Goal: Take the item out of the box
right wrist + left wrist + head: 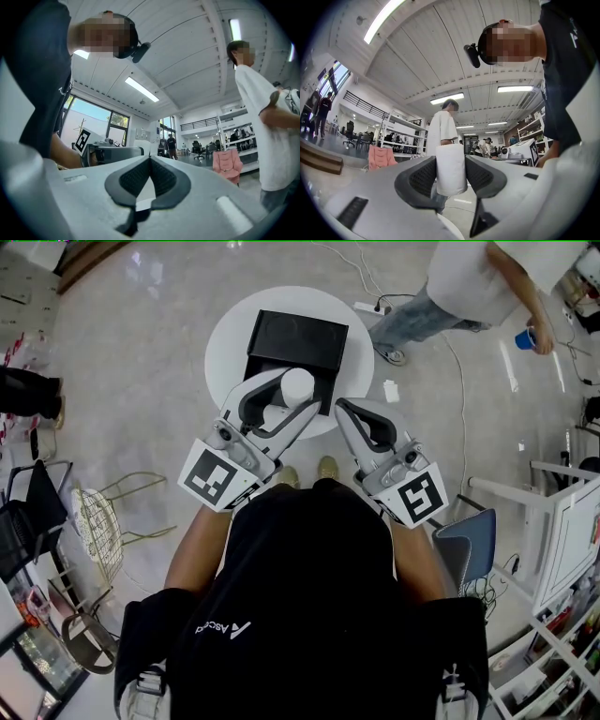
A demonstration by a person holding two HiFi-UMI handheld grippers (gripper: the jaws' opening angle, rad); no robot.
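One white cylindrical roll (298,382) sits clamped in the left claw (294,396), just above the middle of the head view. The left gripper view shows the two dark pads (423,178) pressing on either side of the roll (451,168), which stands upright between them with only the open room behind it. From above, the roll overlaps the near edge of one open black box (300,338), which sits on one round white tabletop (230,334) in the upper middle of the frame. The right claw (342,408) is to the right of the roll, over the tabletop's near rim; in its own view its jaws meet at the tips, with nothing between them. Both claws reach forward from the wearer's bare arms at the bottom. One person in a white shirt (469,277) stands at the upper right, with a blue cup (526,338) in hand. One wire chair (98,521) stands on the floor at the left.
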